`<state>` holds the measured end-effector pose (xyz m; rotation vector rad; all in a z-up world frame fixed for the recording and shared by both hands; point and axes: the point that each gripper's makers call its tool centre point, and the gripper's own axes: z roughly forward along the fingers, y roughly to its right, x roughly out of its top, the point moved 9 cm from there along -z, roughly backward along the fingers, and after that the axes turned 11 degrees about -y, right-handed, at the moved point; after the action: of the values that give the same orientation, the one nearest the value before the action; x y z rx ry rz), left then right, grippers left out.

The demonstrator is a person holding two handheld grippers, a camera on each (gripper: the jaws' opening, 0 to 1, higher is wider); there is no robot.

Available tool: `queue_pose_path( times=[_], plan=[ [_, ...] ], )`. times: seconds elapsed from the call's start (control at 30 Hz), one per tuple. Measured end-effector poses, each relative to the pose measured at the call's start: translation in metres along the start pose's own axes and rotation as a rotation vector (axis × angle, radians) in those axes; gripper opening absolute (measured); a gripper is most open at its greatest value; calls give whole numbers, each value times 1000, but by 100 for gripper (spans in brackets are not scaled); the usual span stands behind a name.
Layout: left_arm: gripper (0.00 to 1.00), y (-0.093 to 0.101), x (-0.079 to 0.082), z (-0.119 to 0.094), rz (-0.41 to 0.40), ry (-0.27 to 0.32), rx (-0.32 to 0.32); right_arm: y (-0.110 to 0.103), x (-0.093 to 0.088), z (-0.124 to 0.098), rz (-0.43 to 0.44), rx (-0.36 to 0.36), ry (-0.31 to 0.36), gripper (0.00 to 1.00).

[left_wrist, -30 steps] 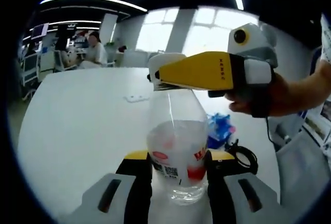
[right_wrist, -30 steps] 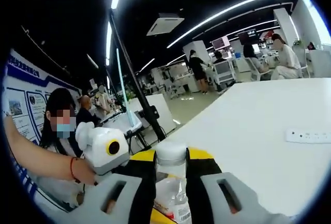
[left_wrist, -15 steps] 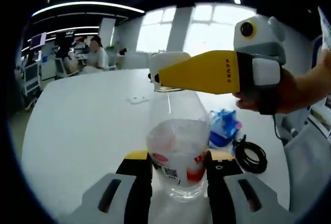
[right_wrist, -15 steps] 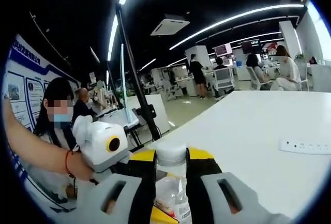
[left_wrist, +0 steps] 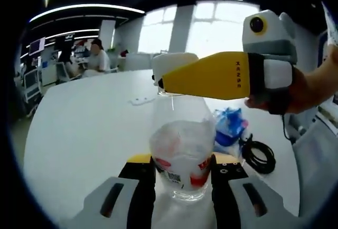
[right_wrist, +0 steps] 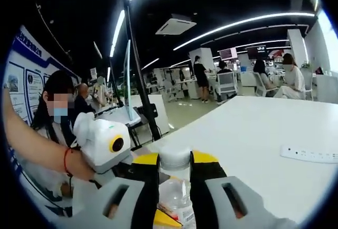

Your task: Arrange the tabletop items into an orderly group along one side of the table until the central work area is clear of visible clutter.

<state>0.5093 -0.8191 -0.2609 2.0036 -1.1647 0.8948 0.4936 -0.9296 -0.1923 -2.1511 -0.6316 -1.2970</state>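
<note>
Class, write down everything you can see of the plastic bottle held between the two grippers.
The bottle is clear plastic with a white cap and a red-and-white label bearing a code patch. It stands upright on the white table. The left gripper clamps its lower body; the right gripper closes on its cap. Whether it holds liquid is unclear.

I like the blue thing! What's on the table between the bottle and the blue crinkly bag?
Nothing: in the left gripper view, the table looks bare between the bottle and the blue bag, which peeks out just behind the bottle's side. The black cable lies beyond the bag.
</note>
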Motion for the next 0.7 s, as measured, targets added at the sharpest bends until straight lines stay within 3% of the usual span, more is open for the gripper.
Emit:
queue_pose_path(
  times=[0.7],
  plan=[
    [37, 6, -2, 1, 49, 1, -5, -5, -6, -9, -31, -23, 10, 18]
  ],
)
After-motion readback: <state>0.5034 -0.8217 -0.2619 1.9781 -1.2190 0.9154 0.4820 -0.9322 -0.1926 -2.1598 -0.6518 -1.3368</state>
